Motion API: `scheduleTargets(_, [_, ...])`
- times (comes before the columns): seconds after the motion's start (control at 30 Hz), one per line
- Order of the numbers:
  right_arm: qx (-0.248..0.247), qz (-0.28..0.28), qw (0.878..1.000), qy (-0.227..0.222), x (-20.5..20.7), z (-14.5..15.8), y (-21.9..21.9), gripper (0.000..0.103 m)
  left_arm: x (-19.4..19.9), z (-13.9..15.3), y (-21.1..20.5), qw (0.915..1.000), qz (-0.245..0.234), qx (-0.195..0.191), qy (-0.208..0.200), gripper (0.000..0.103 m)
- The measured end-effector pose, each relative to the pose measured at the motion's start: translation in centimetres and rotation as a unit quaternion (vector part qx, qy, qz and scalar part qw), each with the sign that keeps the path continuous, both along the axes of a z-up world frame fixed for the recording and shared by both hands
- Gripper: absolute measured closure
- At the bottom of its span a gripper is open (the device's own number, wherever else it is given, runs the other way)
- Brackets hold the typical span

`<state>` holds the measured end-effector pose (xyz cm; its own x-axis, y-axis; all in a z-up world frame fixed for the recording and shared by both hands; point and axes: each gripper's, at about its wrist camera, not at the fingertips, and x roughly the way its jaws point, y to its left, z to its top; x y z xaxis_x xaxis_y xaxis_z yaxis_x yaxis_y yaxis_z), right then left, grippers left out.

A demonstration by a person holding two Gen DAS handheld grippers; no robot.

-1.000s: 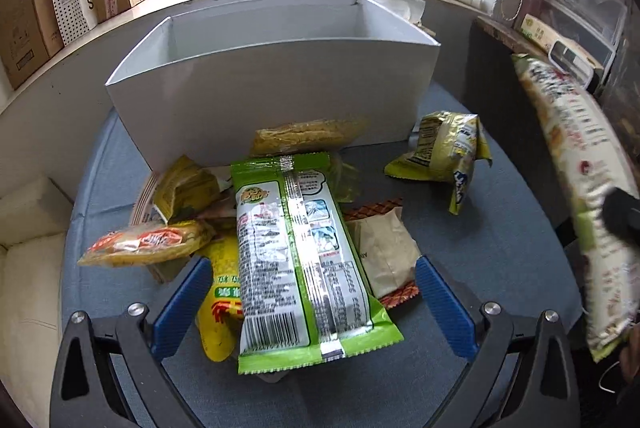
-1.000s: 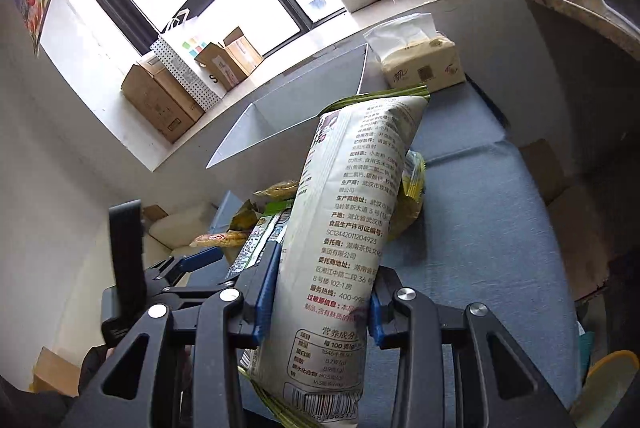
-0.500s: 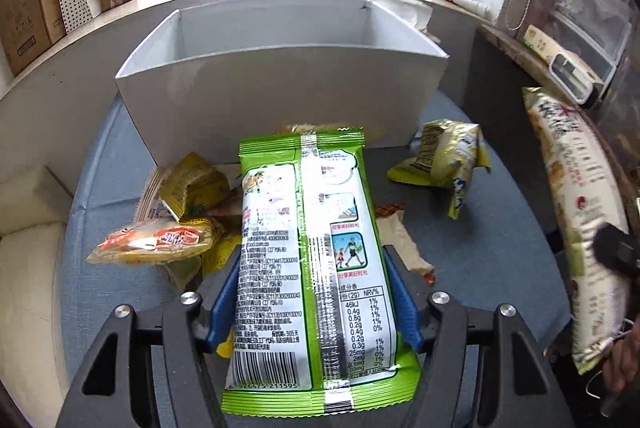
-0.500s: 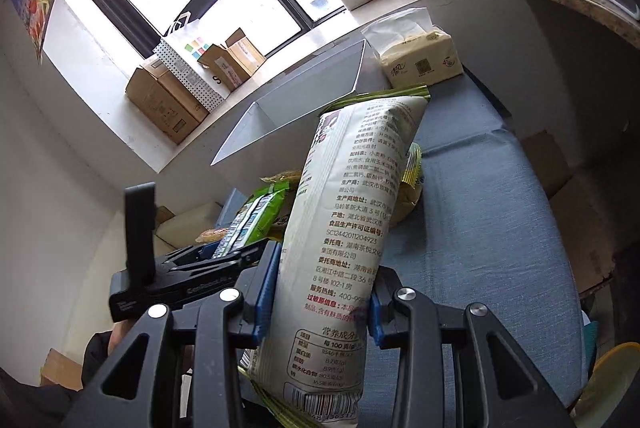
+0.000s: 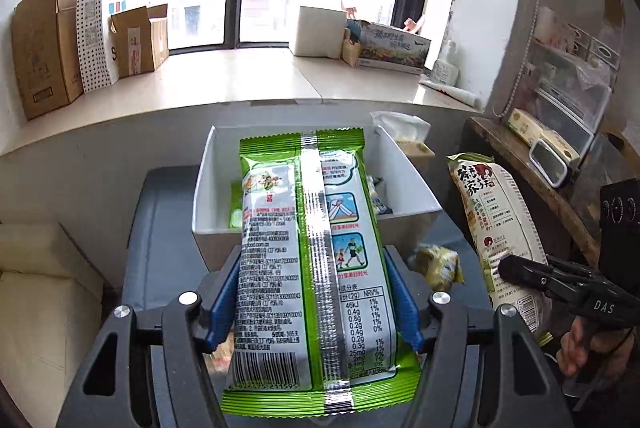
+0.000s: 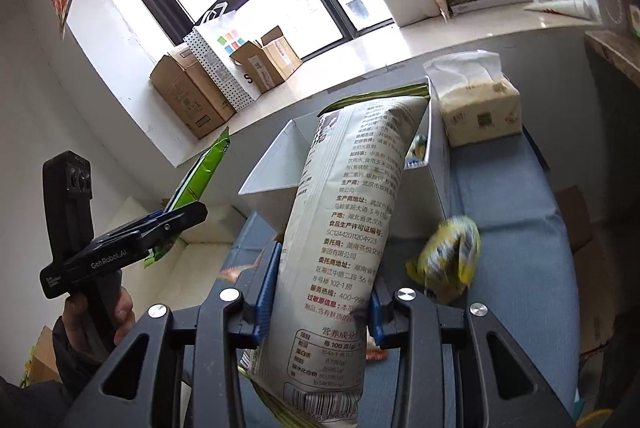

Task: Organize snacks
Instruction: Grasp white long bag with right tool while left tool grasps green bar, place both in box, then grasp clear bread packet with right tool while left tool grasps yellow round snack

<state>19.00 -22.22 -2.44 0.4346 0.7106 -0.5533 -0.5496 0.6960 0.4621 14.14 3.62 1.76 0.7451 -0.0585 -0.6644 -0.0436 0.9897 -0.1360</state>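
A: Grey-blue couch [image 5: 160, 240] under a big window, cardboard boxes on the sill at ten o'clock. And the green packet [image 5: 312, 268] is up! A second ago it lay flat among the pile; now the left gripper [image 5: 314, 302] has it clamped between the blue pads, lifted, top edge over the white bin [image 5: 408, 172].

B: So pick done, drop next, I'd say. Right side?

A: Right gripper [image 6: 316, 302] clenched on the tall cream bag [image 6: 344, 236], held upright, tip at twelve o'clock over the same bin.

B: Anything in there?

A: A few small packets on the bin floor, hard to identify. One yellow snack [image 6: 448, 256] sits on the cushion at three o'clock.
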Motion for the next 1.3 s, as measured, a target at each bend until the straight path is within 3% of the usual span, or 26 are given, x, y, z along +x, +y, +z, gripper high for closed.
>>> scheduleTargets(0.1, [-0.009,0.018,1.000,-0.015,4.2,1.9,3.1,0.063,4.2,0.4,1.6,0.9999,0.012,-0.003,0.005,0.033])
scheduleTargets(0.17, [-0.014,0.023,1.000,-0.003,7.6,2.4,5.0,0.063,7.0,0.2,2.6,0.9997,0.021,-0.003,0.012,0.033])
scheduleTargets(0.33, [-0.055,0.013,0.998,0.015,15.0,2.0,8.5,0.063,12.0,-1.5,3.7,0.9993,0.023,0.007,0.030,0.033])
scheduleTargets(0.4, [-0.054,0.012,0.998,0.026,17.1,1.4,9.4,0.061,13.2,-2.4,4.1,0.9991,0.021,0.005,0.035,0.027])
scheduleTargets(0.43, [-0.062,0.003,0.997,0.033,18.0,1.0,9.8,0.055,13.7,-3.0,4.3,0.9988,0.023,0.004,0.042,0.025])
scheduleTargets(0.47, [-0.077,-0.011,0.996,0.035,18.6,0.6,10.0,0.045,14.1,-3.6,4.6,0.9982,0.031,0.007,0.050,0.015])
scheduleTargets(0.5, [-0.089,-0.021,0.995,0.038,19.1,0.2,10.1,0.019,14.1,-4.1,4.8,0.9978,0.040,0.010,0.052,0.003])
scheduleTargets(0.53, [-0.087,-0.028,0.995,0.040,19.3,-0.1,9.9,0.009,14.1,-4.5,5.0,0.9978,0.041,0.006,0.051,0.000])
scheduleTargets(0.57, [-0.078,-0.032,0.995,0.043,19.5,-0.2,9.6,0.009,13.8,-4.9,5.2,0.9980,0.037,-0.001,0.051,0.000])
scheduleTargets(0.67, [-0.063,-0.033,0.996,0.048,19.0,-0.5,8.5,0.007,13.1,-5.6,5.2,0.9980,0.031,0.001,0.055,0.000])
scheduleTargets(0.7, [-0.063,-0.034,0.996,0.044,18.7,-0.6,8.3,0.001,12.8,-5.7,5.1,0.9980,0.032,0.005,0.055,0.000])
scheduleTargets(0.93, [-0.058,-0.029,0.998,-0.017,15.0,1.1,7.0,0.000,10.5,-4.8,4.9,0.9984,0.027,-0.014,0.047,0.000])
scheduleTargets(1.07, [-0.037,-0.005,0.999,-0.026,11.5,2.2,6.0,0.000,6.8,-3.3,4.1,0.9995,0.017,-0.012,0.022,0.000])
scheduleTargets(1.2, [-0.009,0.018,0.998,-0.063,6.0,2.5,4.6,0.000,1.6,-2.0,3.1,0.9998,0.006,-0.011,-0.013,0.000])
scheduleTargets(1.3, [-0.002,0.020,0.995,-0.095,1.7,1.8,3.9,0.000,-2.2,-2.4,2.6,0.9996,-0.001,-0.020,-0.017,0.000])
